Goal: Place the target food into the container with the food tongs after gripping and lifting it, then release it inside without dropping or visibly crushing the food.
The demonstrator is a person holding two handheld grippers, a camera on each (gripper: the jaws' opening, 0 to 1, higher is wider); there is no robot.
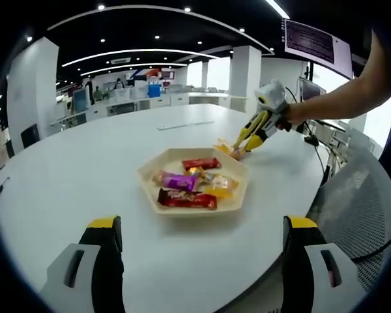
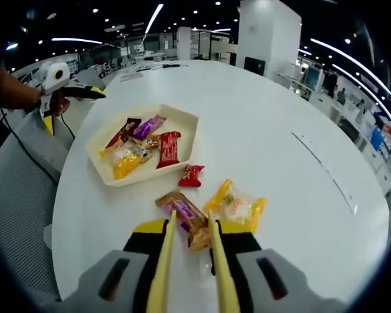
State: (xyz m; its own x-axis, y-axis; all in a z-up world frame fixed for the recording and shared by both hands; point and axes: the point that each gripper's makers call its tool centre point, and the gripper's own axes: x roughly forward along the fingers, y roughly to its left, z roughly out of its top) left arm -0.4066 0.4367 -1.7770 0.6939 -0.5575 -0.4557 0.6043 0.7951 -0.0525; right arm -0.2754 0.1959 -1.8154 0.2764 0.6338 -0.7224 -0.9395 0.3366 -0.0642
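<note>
Yellow tongs [image 2: 190, 242] straddle a brown snack packet [image 2: 186, 220] beside the tray [image 2: 182, 119]

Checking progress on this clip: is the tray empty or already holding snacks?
Holding snacks. The tray has several wrapped snacks in it, while three more wrappers lie on the table outside it.

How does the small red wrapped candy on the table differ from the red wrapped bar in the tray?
The small red wrapped candy lies loose on the white table, just outside the beige hexagonal tray; the red wrapped bar lies inside that tray among other snacks. The candy is short and crumpled, the bar longer and flatter. Both have red wrappers, and neither is gripped.
</note>
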